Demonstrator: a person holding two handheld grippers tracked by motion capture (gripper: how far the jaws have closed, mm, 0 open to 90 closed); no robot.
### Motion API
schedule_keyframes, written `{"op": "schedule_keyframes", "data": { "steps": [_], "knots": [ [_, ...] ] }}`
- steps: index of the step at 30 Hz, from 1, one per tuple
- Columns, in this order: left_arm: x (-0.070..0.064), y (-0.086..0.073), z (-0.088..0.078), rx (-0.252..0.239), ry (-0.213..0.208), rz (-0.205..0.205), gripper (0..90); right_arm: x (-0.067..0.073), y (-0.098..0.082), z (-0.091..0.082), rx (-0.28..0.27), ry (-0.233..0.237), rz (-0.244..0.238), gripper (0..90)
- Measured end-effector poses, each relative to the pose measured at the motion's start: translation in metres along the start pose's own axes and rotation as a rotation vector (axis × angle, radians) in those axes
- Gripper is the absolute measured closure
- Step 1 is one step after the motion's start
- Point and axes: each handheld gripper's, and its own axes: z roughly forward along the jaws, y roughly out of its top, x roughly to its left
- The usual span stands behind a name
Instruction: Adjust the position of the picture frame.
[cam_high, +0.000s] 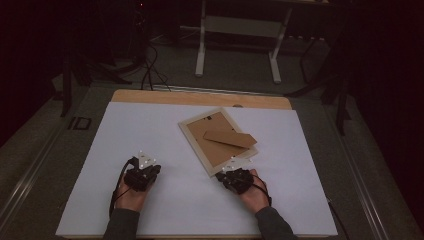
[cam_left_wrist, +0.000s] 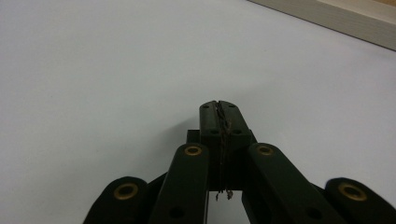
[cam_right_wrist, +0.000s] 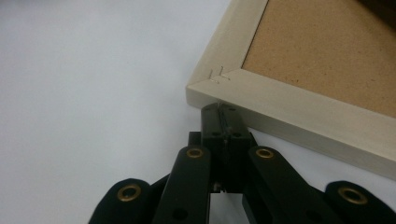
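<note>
our right gripper (cam_right_wrist: 219, 108), jaws pressed together, sits at the picture frame (cam_high: 218, 140)'s near corner, right of the table (cam_high: 150, 135)'s middle; its long axis runs away leftward. the left gripper (cam_left_wrist: 219, 105), also closed, rests well apart.

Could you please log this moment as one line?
left claw: shut, empty, on white sheet | right claw: shut, tips at near corner of picture frame, lying back-up

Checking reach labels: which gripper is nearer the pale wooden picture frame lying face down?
Right. The right gripper has its shut jaw tips at the corner of the pale wooden picture frame. The left gripper, also shut, sits over bare white sheet, well apart from the frame.
</note>
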Motion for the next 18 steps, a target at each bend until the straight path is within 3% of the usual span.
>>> {"op": "schedule_keyframes", "data": {
  "steps": [10, 18],
  "knots": [
    [-0.001, 0.0, 0.0, -0.001, 0.003, 0.004, 89.8, -0.023, -0.005, -0.022, -0.024, -0.055, 0.031, 89.9],
    [0.0, 0.0, 0.0, -0.001, 0.005, -0.001, 89.8, -0.05, -0.022, -0.035, -0.028, -0.118, 0.101, 89.9]
  ]
}}
